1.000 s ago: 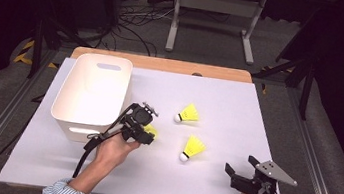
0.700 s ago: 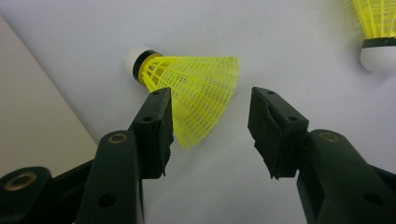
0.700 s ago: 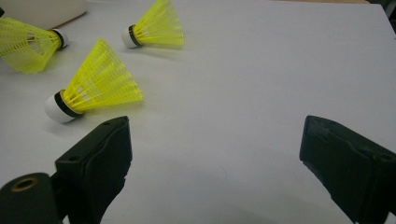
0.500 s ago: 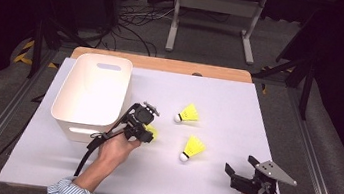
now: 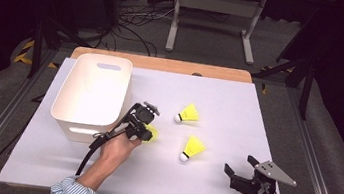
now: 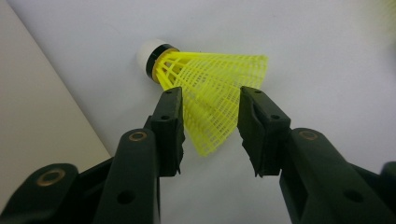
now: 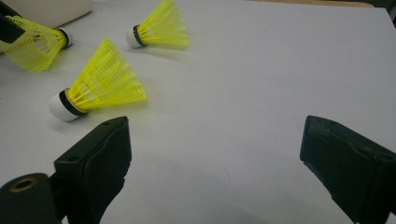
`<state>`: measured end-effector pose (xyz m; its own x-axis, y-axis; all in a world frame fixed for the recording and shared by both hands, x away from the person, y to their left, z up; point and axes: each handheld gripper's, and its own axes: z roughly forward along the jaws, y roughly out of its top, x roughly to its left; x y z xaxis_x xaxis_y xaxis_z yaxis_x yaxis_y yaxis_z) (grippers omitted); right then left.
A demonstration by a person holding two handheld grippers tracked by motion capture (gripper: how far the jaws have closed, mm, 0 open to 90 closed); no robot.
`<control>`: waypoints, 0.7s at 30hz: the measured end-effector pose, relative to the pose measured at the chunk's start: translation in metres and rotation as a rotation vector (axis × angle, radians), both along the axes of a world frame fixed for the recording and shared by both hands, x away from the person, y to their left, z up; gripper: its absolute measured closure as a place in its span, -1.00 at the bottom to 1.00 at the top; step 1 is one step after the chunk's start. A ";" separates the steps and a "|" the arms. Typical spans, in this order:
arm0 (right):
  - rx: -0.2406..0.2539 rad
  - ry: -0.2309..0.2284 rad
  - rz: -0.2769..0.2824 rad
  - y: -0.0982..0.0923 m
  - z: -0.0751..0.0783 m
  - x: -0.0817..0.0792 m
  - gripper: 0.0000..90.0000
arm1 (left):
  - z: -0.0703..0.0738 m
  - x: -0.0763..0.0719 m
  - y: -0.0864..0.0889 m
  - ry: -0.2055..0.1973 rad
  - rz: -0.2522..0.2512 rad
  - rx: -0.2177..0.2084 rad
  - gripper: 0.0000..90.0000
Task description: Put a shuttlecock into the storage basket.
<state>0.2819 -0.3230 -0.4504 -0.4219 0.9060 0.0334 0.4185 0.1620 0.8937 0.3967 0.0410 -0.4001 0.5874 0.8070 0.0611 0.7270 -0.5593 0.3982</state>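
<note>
right gripper (image 5: 243, 173) rests wide open at the near right edge. two loose shuttlecocks (image 5: 192, 148) (image 5: 188, 114) lie mid-table. left gripper (image 6: 210, 128) straddles the shuttlecock (image 6: 205, 88) lying flat just beside the white bin (image 5: 92, 91), jaws narrower than a second ago, closing on its skirt; cork end points away from the gripper.

A yellow shuttlecock (image 6: 210, 100) with a mesh plastic skirt, a black band and a white cork tip lies on its side on the white tabletop. In the left gripper view it sits at the centre of the frame, cork toward the upper left, skirt flaring to the lower right. In the high view it lies left of centre (image 5: 152, 133), just right of the white bin's lower right corner.
</note>
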 end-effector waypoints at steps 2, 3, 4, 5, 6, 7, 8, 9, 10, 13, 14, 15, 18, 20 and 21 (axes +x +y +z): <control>0.001 0.001 -0.001 0.000 0.000 0.000 -0.79 | -0.002 0.001 0.000 0.002 0.007 -0.001 0.43; 0.000 0.002 -0.003 0.000 0.000 0.000 -0.79 | -0.003 0.002 0.000 0.005 0.006 0.003 0.46; 0.000 0.003 -0.003 0.000 0.000 0.000 -0.78 | -0.003 0.002 -0.001 0.008 0.007 0.003 0.47; 0.002 0.004 -0.003 0.000 0.000 0.000 -0.79 | -0.004 0.003 -0.001 0.006 0.007 0.003 0.50; 0.002 0.004 -0.003 0.000 0.000 0.000 -0.78 | -0.005 0.003 -0.001 0.008 0.013 0.004 0.53; 0.002 0.004 -0.004 0.000 0.000 0.000 -0.78 | -0.005 0.003 -0.001 0.009 0.015 0.004 0.55; 0.003 0.005 -0.003 0.000 0.000 0.000 -0.79 | -0.005 0.004 0.000 0.008 0.017 0.003 0.58; 0.002 0.005 -0.003 0.000 0.000 0.000 -0.79 | -0.006 0.004 0.000 0.008 0.018 0.001 0.61; 0.002 0.005 -0.003 0.000 0.000 0.001 -0.79 | -0.006 0.004 -0.001 0.007 0.019 0.001 0.63; 0.003 0.005 -0.003 0.000 0.000 0.001 -0.79 | -0.006 0.005 -0.001 0.007 0.025 0.002 0.67; 0.003 0.005 -0.003 0.000 0.000 0.000 -0.78 | -0.006 0.005 -0.001 0.008 0.028 0.002 0.68; 0.004 0.005 -0.003 0.000 0.000 0.000 -0.79 | -0.006 0.006 0.000 0.009 0.029 0.003 0.71; 0.004 0.005 -0.003 0.000 0.000 0.000 -0.79 | -0.006 0.006 0.000 0.008 0.033 0.004 0.78; 0.004 0.005 -0.002 0.000 0.000 0.000 -0.79 | -0.006 0.006 0.001 0.006 0.035 0.004 0.83; 0.004 0.005 -0.002 0.000 0.000 0.000 -0.79 | -0.006 0.006 0.001 0.004 0.037 0.004 0.85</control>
